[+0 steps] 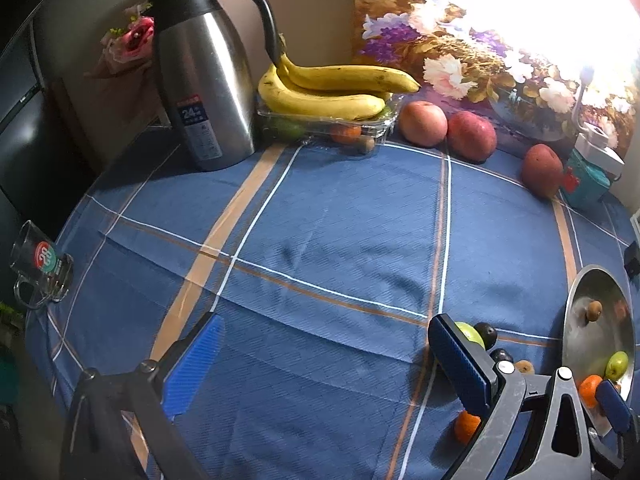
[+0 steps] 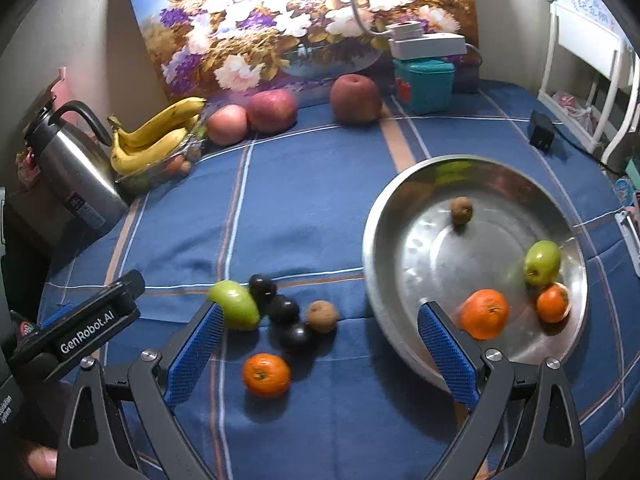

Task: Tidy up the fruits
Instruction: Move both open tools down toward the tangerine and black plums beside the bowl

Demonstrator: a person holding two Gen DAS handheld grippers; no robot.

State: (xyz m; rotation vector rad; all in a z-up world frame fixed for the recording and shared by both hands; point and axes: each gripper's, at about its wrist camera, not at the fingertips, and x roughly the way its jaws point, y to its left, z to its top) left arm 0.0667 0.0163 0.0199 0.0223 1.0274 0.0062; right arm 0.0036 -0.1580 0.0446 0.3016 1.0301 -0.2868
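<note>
Blue checked cloth (image 2: pixel 304 208) over the desk, crossed by white and tan stripes. At right centre of the right wrist view, a steel bowl (image 2: pixel 404 236) holding a kiwi (image 2: pixel 462 210) near its upper wall, a green apple (image 2: pixel 542 262) at its right side, a small orange (image 2: pixel 553 302) just below that apple, and a larger orange (image 2: pixel 484 313) at lower centre, slightly blurred.

On the cloth left of the bowl, a loose cluster: a green apple on the cloth (image 2: pixel 235 309), three dark plums (image 2: pixel 283 309) touching one another, a second kiwi (image 2: pixel 322 316) just right of them, and an orange on the cloth (image 2: pixel 266 375) below.

Right gripper (image 2: pixel 320 356) at lower centre, jaws spread wide and gripping nothing, the right blue pad over the bowl's near rim, the left pad beside the green apple on the cloth.

Left gripper (image 1: pixel 324 364) at the bottom of the left wrist view, jaws likewise wide apart and empty, above bare cloth; the same fruit cluster partly hidden behind its right pad.

Along the far edge, upper left to upper centre: a steel thermos jug (image 1: pixel 208 92), bananas (image 1: pixel 332 90) resting on a clear tray (image 1: pixel 320 122) of small fruit, and three red apples (image 1: pixel 471 135) before a floral painting (image 2: pixel 280 28). A teal box (image 2: pixel 424 84) at upper right; a glass mug (image 1: pixel 40 268) at the left edge.
</note>
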